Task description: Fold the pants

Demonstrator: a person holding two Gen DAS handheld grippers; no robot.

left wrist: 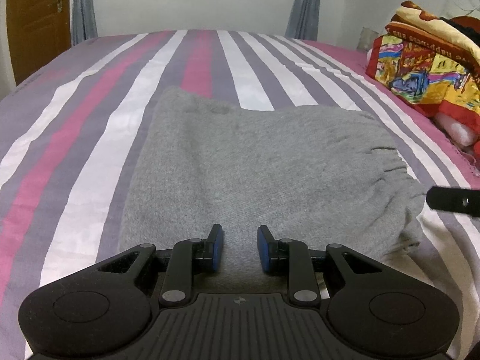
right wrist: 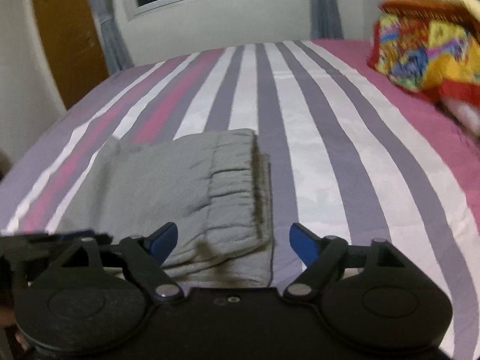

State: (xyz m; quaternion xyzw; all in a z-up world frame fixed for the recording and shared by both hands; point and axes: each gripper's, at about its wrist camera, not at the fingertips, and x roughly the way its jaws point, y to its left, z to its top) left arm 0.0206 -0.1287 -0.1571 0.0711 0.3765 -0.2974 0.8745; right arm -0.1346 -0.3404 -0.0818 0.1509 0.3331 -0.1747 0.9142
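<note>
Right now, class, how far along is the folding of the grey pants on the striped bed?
Done: the grey fleece pants lie as a compact folded bundle on the striped bedsheet, waistband at the right edge. In hand: nothing; the left tongs and right tongs stand open above the bundle. Left: perhaps only tidying.

My left gripper (left wrist: 237,247) points forward and downward, its black linkage arms folded in and the two blue-padded fingers (left wrist: 216,247) standing nearly parallel with a narrow gap between them; the pads press on nothing. My right gripper (right wrist: 233,243) tilts down at much the same slope, with its fingers (right wrist: 163,241) splayed wide apart and nothing clamped. The right wrist view is slightly blurred. In the left wrist view I can see a black part of the right gripper poking in at the right edge, beside the left one.
</note>
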